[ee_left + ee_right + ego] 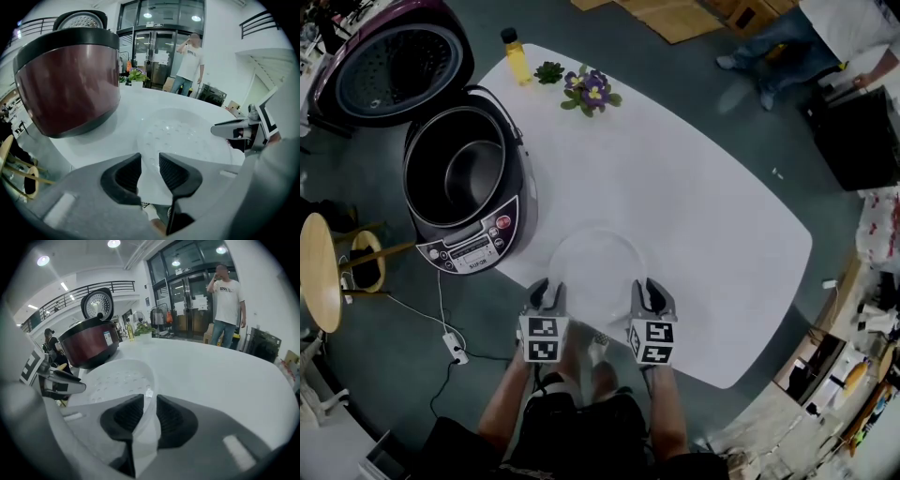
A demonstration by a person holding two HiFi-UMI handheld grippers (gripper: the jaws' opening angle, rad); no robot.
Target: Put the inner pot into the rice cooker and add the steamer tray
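The white perforated steamer tray [598, 267] lies on the white table [712, 234] near its front edge. My left gripper [542, 292] grips the tray's near-left rim; in the left gripper view its pads [129, 173] close on the tray [183, 131]. My right gripper [649, 292] holds the near-right rim, its jaws [149, 413] pinching the tray wall [117, 378]. The dark red rice cooker [469, 192] stands open at the table's left, with the metal inner pot [473, 173] seated inside and the lid [394, 66] swung back.
A yellow bottle [516, 56], a small green plant [548, 72] and a purple flower pot [591, 91] stand at the table's far end. A cable and plug [455, 352] lie on the floor; a wooden stool [323, 272] is at left. A person [227, 305] stands beyond the table.
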